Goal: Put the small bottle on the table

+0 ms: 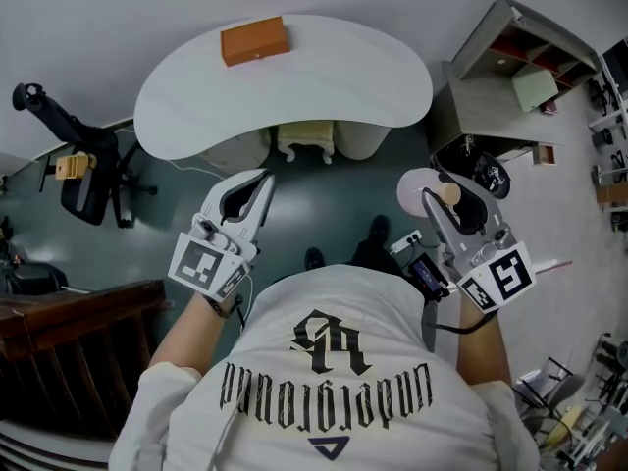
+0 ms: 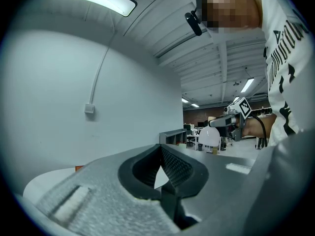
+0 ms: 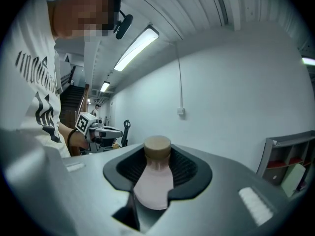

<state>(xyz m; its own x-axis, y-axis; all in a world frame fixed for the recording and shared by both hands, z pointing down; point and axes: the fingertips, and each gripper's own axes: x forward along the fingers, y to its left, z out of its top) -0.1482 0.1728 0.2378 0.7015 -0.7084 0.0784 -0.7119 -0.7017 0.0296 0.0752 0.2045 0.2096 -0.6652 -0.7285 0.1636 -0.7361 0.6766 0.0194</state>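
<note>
Gripping the bottle [image 1: 420, 192], the right tongs [image 1: 446, 200] are shut on it at roughly middle width. In the right gripper view the ribbed pads of these tongs [image 3: 157, 168] press on both sides of the bottle [image 3: 153, 183], near its neck. Its pale pink body sits in the recess between the jaws, and its tan cap sticks out past them. From the head view the bottle hangs in the air to the person's right, well short of the table [image 1: 324, 77] and not touching it.

The left tongs [image 1: 251, 190] hold nothing. In the left gripper view their jaws [image 2: 161, 173] meet at the tips, with only a small sliver of light showing through the recess between the pads. They hover in front of the person's left side, pointing toward the table.

The table is white and kidney-shaped, and it stands ahead of both tongs. An orange-brown box [image 1: 254, 40] lies on its far left part. A cream stool [image 1: 306, 140] is tucked under its near edge. A black chair [image 1: 88, 165] stands to the left, and a grey shelf [image 1: 510, 77] to the right.
</note>
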